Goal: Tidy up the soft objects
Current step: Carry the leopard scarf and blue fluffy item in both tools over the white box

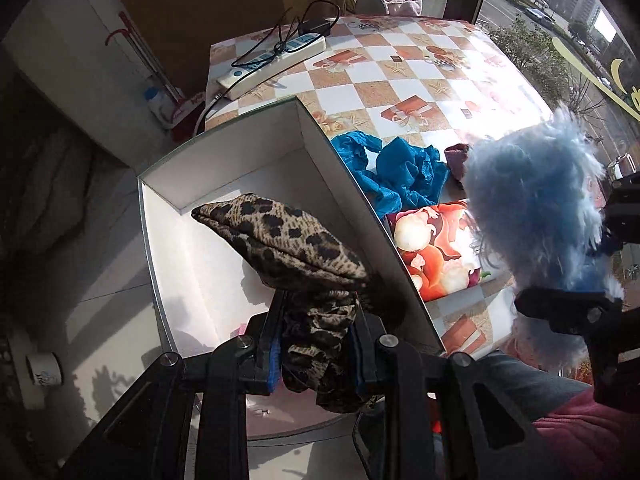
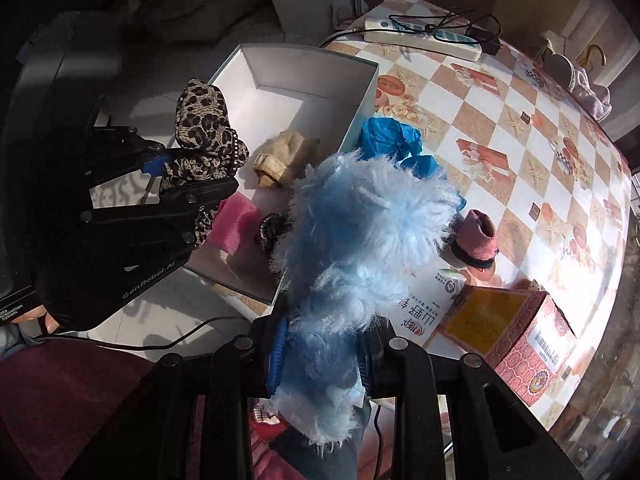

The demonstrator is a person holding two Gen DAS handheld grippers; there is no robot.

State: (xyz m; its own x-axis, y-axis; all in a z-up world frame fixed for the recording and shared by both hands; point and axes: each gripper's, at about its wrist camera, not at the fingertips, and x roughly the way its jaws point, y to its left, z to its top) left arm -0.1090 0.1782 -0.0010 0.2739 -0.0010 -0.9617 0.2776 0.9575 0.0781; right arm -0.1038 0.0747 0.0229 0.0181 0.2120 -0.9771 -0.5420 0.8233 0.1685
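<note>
My left gripper (image 1: 316,344) is shut on a leopard-print cloth (image 1: 288,240) and holds it over the open white box (image 1: 240,152); it also shows in the right wrist view (image 2: 192,176). My right gripper (image 2: 322,356) is shut on a fluffy light-blue plush (image 2: 360,232), held above the box's near right corner; the plush also shows in the left wrist view (image 1: 536,200). Inside the box (image 2: 304,76) lie a cream plush (image 2: 284,156), a pink sponge (image 2: 236,220) and a dark fuzzy item (image 2: 274,228).
On the checkered table (image 2: 520,128) lie a blue crumpled cloth (image 1: 400,168), a pink sock (image 2: 478,240), a printed packet (image 1: 436,248), a patterned carton (image 2: 520,336) and a power strip with cables (image 1: 276,60).
</note>
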